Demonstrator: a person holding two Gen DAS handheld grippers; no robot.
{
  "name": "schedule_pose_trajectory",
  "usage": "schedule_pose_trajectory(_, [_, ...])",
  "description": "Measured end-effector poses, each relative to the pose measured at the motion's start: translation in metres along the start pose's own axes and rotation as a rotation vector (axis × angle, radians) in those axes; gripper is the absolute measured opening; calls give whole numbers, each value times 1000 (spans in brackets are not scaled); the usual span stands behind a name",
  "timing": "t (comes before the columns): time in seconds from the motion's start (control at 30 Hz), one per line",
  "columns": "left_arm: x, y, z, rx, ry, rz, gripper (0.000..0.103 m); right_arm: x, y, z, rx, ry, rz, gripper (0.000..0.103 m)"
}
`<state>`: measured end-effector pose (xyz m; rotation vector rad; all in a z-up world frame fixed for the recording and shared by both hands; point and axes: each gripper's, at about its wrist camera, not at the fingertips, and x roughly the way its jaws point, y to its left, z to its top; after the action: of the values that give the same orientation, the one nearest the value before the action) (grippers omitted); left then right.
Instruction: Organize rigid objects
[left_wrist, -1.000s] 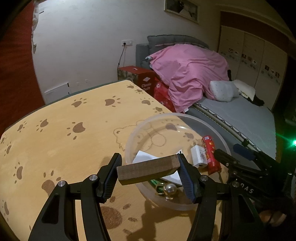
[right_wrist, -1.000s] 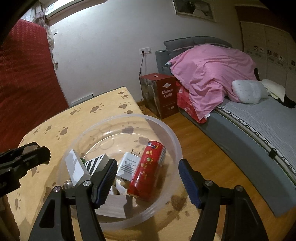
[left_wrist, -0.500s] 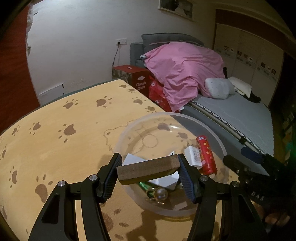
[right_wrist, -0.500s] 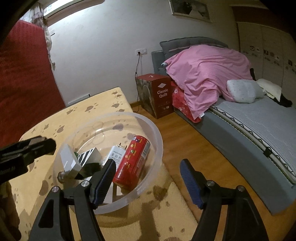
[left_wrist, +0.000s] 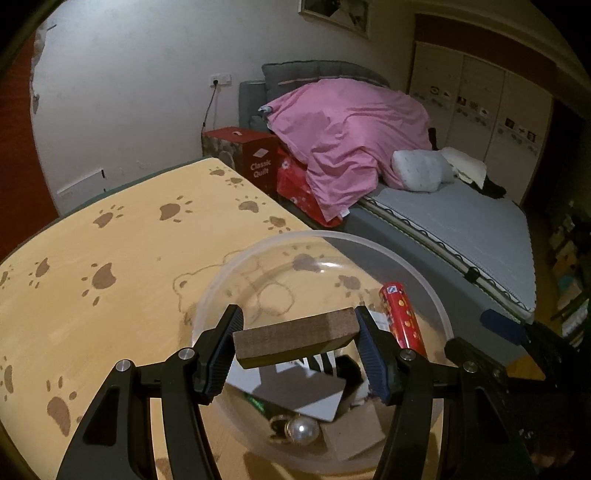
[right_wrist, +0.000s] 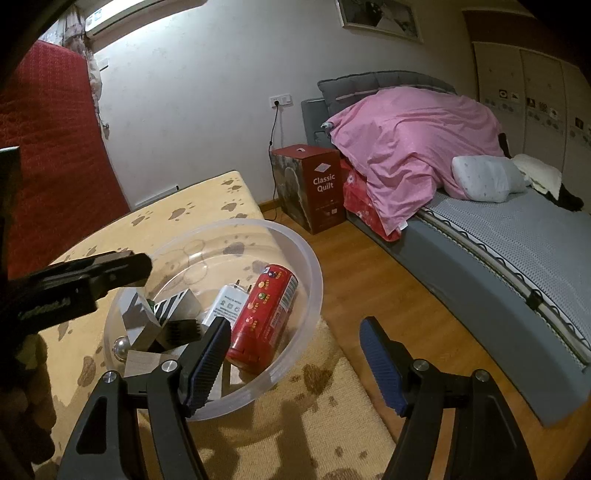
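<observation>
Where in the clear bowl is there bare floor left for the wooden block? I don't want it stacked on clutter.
The far half of the clear bowl, between its far rim and the red can, is bare. The near half is crowded: white charger, striped boxes, pearl ball. The wooden block sits clamped in the left tongs above that clutter.

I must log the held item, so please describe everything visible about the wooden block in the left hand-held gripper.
The wooden block is a flat, rectangular slab of dark brown wood with visible grain and a paler lower edge. It lies roughly level, slightly tilted, clamped at its two short ends between the pads of the left hand-held gripper. It hangs above the clear plastic bowl, touching nothing else.
</observation>
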<state>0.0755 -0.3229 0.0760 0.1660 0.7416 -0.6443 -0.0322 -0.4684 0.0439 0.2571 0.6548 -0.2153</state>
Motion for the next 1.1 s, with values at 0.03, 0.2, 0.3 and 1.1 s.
schedule_pose_trajectory(0.03, [3, 0, 1, -1, 2, -4, 62, 0, 0, 0, 0, 1, 0, 76])
schedule_pose_trajectory(0.2, [11, -3, 6, 14, 9, -8, 62, 1, -1, -3, 4, 8, 0, 76])
schedule_pose_trajectory(0.3, [17, -3, 8, 20, 13, -12, 62, 1, -1, -3, 5, 10, 1, 76])
schedule_pose_trajectory(1.1, [-18, 15, -11, 46, 17, 8, 67, 2, 3, -5, 3, 24, 17, 78])
